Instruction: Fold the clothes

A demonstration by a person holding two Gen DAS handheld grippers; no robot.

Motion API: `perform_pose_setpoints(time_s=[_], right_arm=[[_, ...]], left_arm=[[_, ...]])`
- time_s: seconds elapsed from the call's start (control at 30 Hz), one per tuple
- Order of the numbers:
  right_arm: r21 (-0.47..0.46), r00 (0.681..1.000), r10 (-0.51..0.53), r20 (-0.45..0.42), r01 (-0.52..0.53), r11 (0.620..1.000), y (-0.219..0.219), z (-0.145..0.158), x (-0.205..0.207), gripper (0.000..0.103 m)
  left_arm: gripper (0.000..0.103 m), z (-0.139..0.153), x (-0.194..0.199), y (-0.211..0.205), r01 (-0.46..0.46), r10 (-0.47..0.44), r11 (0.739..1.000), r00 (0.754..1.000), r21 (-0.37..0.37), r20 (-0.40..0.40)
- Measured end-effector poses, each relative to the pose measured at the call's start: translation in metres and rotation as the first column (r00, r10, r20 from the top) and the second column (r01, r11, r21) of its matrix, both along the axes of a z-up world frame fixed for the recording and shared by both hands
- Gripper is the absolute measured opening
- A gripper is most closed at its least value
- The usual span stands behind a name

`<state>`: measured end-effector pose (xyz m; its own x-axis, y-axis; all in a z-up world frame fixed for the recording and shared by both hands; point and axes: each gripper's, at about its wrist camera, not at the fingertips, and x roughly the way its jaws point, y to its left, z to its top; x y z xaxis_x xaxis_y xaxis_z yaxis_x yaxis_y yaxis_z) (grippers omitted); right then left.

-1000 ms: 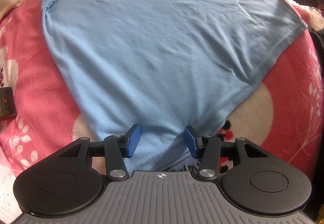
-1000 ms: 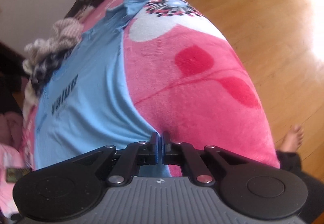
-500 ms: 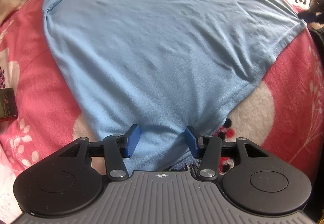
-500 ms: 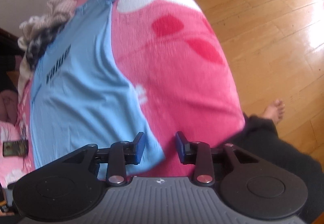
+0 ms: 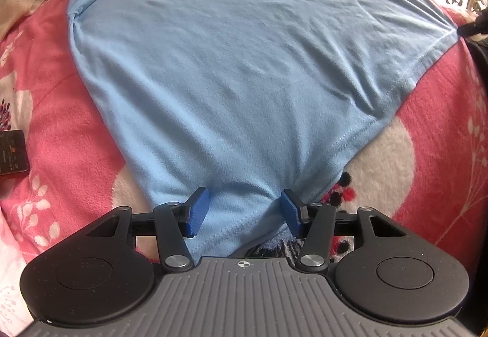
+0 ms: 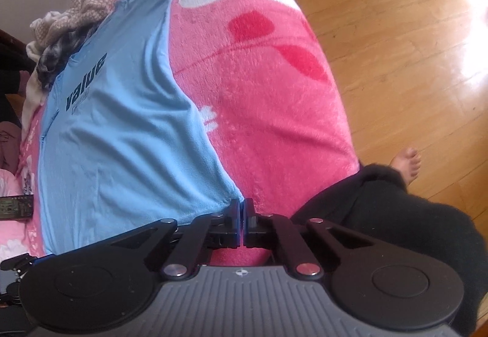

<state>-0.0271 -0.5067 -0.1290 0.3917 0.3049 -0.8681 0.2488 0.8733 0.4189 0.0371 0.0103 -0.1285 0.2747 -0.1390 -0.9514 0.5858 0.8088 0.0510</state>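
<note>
A light blue T-shirt (image 5: 244, 62) with dark "value" lettering lies flat on a pink flowered blanket (image 5: 442, 139). My left gripper (image 5: 242, 212) is open, its blue pads on either side of the shirt's near hem corner, and the cloth lies loose between them. In the right wrist view the T-shirt (image 6: 122, 139) stretches away to the left. My right gripper (image 6: 243, 215) is shut, pinching the shirt's other hem corner. In the left wrist view the right gripper (image 5: 471, 27) shows only as a dark tip at that corner.
A dark phone (image 5: 12, 151) lies on the blanket left of the shirt. A pile of other clothes (image 6: 79, 11) sits beyond the collar end. Right of the bed is wooden floor (image 6: 396, 32), with a person's bare foot (image 6: 407, 161) and dark trouser leg (image 6: 396, 215).
The right gripper was shut a second ago, opened half a second ago, and has closed again on the hem corner. The left gripper has stayed open in place.
</note>
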Motion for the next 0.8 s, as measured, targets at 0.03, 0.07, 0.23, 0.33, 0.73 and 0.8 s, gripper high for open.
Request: perform_pose_setpoints(time_s=[0.03, 0.07, 0.23, 0.33, 0.73, 0.8], right_arm=[[-0.012, 1.0, -0.001, 0.008, 0.001, 1.0, 0.001, 0.003, -0.001, 0.0], [-0.019, 1.0, -0.005, 0.013, 0.006, 1.0, 0.0, 0.006, -0.002, 0.0], [-0.037, 1.0, -0.022, -0.022, 0.022, 0.999, -0.005, -0.001, -0.004, 0.0], [-0.093, 0.999, 0.001, -0.036, -0.005, 0.996, 0.0, -0.004, -0.002, 0.0], [-0.324, 0.945, 0.246, 0.213, -0.169, 0.931, 0.066, 0.054, -0.002, 0.002], [-0.324, 0.925, 0.318, 0.206, -0.242, 0.914, 0.089, 0.045, 0.008, 0.002]], left_arm=[[0.052, 0.0, -0.001, 0.0, 0.003, -0.003, 1.0, 1.0, 0.001, 0.001], [0.052, 0.0, -0.001, 0.001, 0.006, -0.006, 1.0, 1.0, 0.002, 0.002], [0.053, 0.001, -0.001, 0.003, 0.009, -0.009, 1.0, 1.0, -0.003, 0.001], [0.053, 0.001, 0.0, 0.004, 0.012, -0.012, 1.0, 1.0, -0.002, 0.0], [0.053, -0.001, 0.001, 0.004, 0.024, -0.024, 1.0, 1.0, 0.016, -0.006], [0.053, -0.001, 0.0, 0.004, 0.029, -0.029, 0.999, 1.0, 0.024, -0.012]])
